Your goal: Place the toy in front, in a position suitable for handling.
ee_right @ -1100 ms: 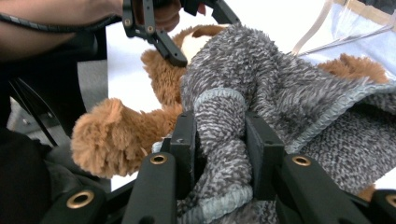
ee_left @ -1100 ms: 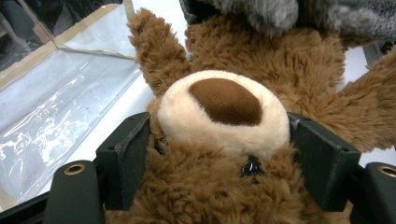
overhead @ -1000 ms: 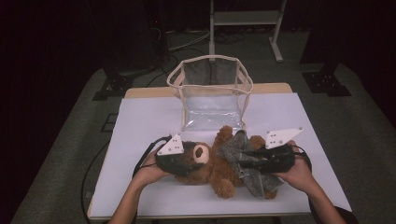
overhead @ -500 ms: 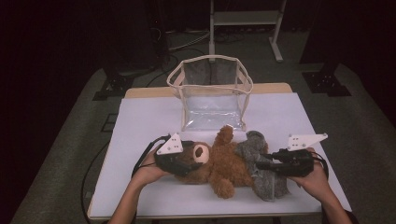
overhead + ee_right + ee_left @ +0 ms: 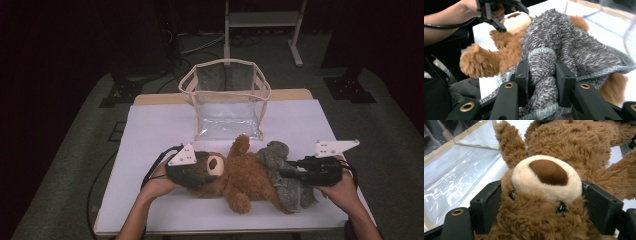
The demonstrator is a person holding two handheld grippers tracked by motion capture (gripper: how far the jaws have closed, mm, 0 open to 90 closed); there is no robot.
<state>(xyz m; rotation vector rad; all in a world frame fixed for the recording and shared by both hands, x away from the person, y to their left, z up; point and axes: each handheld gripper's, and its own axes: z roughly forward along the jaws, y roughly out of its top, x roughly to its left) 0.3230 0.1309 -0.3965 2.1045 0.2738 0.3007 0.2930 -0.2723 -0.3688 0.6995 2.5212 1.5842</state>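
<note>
High view shows the left tool (image 5: 202,176) hugging the teddy bear's head (image 5: 541,195) from both sides, its jaws having just opened a bit wider. Across the bear (image 5: 245,177), the right tool (image 5: 285,169) pinches the grey knit sweater (image 5: 564,45). Both lie on the white counter (image 5: 160,130).

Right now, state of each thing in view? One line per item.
Teddy bear: lying on its back on the table, head between the left jaws.
Grey knit garment: partly over the bear's lower body, bunched.
Clear bag: upright, top open, nothing visible inside.
Left gripper: jaws wide around the bear's head, just opened further.
Right gripper: shut on a fold of the garment.
Table: white top.
</note>
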